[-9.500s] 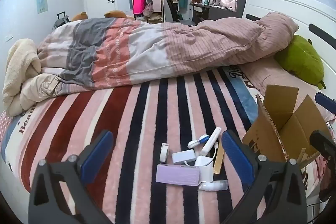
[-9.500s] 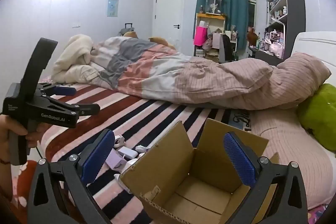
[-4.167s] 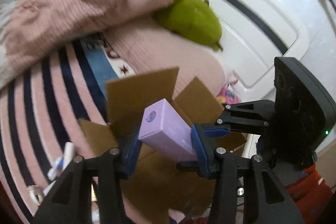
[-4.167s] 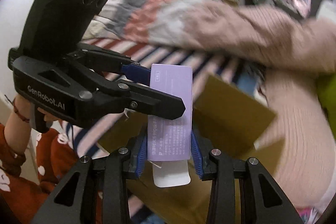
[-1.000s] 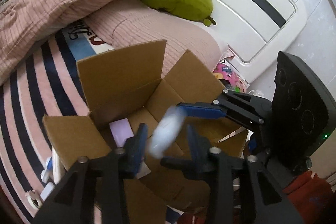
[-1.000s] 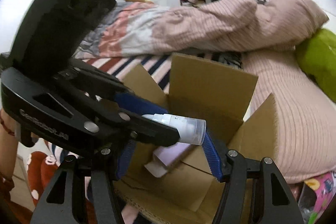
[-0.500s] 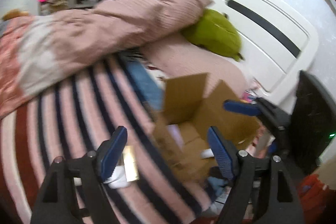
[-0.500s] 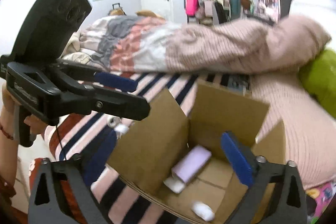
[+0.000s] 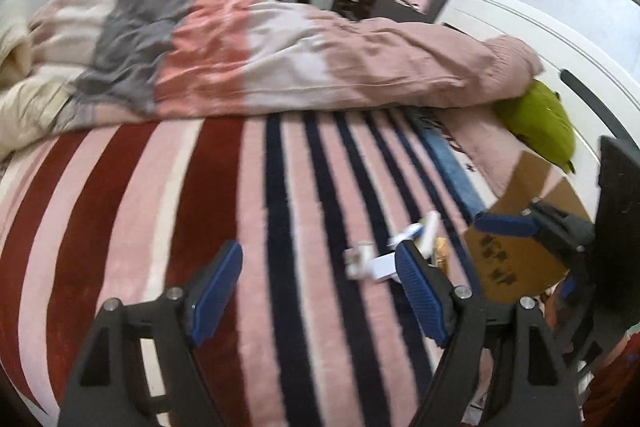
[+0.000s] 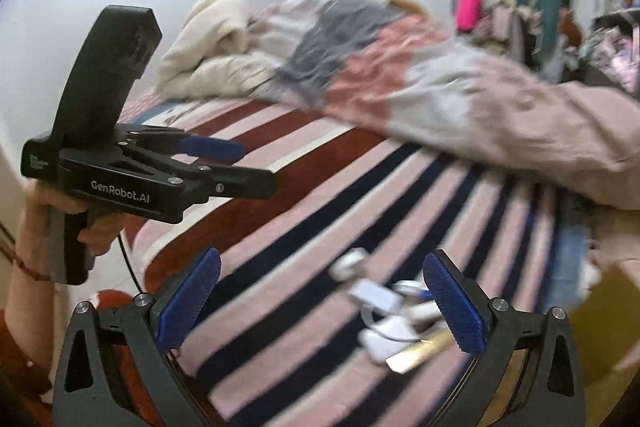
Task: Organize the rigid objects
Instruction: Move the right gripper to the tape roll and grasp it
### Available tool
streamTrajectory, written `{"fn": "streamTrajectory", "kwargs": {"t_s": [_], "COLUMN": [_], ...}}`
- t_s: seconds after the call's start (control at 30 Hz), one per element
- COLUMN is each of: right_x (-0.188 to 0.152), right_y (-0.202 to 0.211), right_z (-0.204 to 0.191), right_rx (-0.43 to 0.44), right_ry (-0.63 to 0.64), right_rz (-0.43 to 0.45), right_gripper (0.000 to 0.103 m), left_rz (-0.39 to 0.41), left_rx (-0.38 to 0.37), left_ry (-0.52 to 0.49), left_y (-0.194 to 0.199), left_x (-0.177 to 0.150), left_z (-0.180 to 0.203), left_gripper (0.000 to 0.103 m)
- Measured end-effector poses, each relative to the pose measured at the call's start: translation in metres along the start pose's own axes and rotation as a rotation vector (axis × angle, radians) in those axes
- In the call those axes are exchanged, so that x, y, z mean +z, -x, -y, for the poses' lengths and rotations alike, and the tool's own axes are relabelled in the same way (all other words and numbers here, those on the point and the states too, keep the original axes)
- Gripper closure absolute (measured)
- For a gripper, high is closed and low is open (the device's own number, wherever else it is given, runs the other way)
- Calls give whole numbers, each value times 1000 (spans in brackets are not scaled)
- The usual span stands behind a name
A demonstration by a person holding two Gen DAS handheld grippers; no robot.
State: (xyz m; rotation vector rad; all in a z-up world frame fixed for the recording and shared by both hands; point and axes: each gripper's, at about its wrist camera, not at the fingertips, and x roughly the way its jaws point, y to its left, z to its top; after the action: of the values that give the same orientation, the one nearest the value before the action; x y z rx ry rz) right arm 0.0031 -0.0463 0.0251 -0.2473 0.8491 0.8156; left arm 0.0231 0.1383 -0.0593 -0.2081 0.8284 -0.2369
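Observation:
Both views are motion-blurred. My left gripper [image 9: 320, 287] is open and empty above the striped bed cover [image 9: 240, 227]. A small pile of white items [image 9: 384, 255] lies just beyond its right finger. The cardboard box [image 9: 520, 251] stands to the right of the pile. My right gripper [image 10: 320, 303] is open and empty above the same pile [image 10: 392, 319], which includes white pieces and a flat gold piece [image 10: 420, 349]. The box edge [image 10: 604, 327] shows at the far right. The left gripper also shows in the right wrist view [image 10: 236, 167], held in a hand.
A rumpled pink and grey duvet [image 9: 280, 59] covers the far half of the bed. A green plush [image 9: 536, 123] lies by the white headboard [image 9: 560, 39]. A cream blanket [image 10: 212, 47] is heaped at the far left. Shelves and clutter stand behind.
Both grippers have swung left, away from the box and toward the pile of items on the bed cover. The box interior has left both views. Both grippers remain open.

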Motion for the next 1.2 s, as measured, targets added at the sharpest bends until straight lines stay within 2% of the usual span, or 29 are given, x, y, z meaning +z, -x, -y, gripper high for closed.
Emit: {"fn": "streamTrajectory", "kwargs": {"t_s": [0.1,0.17,0.3,0.4,0.47,0.63,0.77,0.9,0.93,0.97,1.0,1.1,1.2], "right_x": [-5,-10,-17,-24,-25,-20,-21,-24,-24,-25,-25,-23,-19], "right_y": [-44,-70,-108,-127,-132,-131,-132,-150,-156,-159,-161,-150,-126], "right_z": [3,11,35,51,51,37,34,38,38,38,36,33,26], "right_rx": [31,15,-42,-46,-21,107,1,6,-20,-37,-54,-36,-10], "right_ry": [-23,-50,-109,-162,-163,-112,-66,-77,-70,-63,-46,-29,-18], "right_rz": [-76,-107,-147,-167,-163,-106,-93,-134,-150,-159,-167,-148,-106], "right_gripper": [13,13,28,29,29,29,29,29,29,40,60,60,60], "left_rz": [-5,-5,4,-1,-8,-16,-20,-24,-25,-26,-30,-34,-29], "left_rx": [16,30,47,56,65,81,96,93,92,87,79,67,14], "left_ry": [23,34,58,48,44,36,29,33,36,41,45,58,50], "left_y": [-10,-15,-24,-28,-30,-32,-34,-34,-34,-33,-33,-31,-22], "left_x": [-11,-17,-25,-28,-28,-29,-29,-29,-29,-29,-29,-26,-22], "left_z": [-15,-19,-24,-22,-22,-21,-21,-20,-21,-22,-23,-21,-12], "left_gripper": [27,27,27,27,27,27,27,27,27,27,27,27,27]}}
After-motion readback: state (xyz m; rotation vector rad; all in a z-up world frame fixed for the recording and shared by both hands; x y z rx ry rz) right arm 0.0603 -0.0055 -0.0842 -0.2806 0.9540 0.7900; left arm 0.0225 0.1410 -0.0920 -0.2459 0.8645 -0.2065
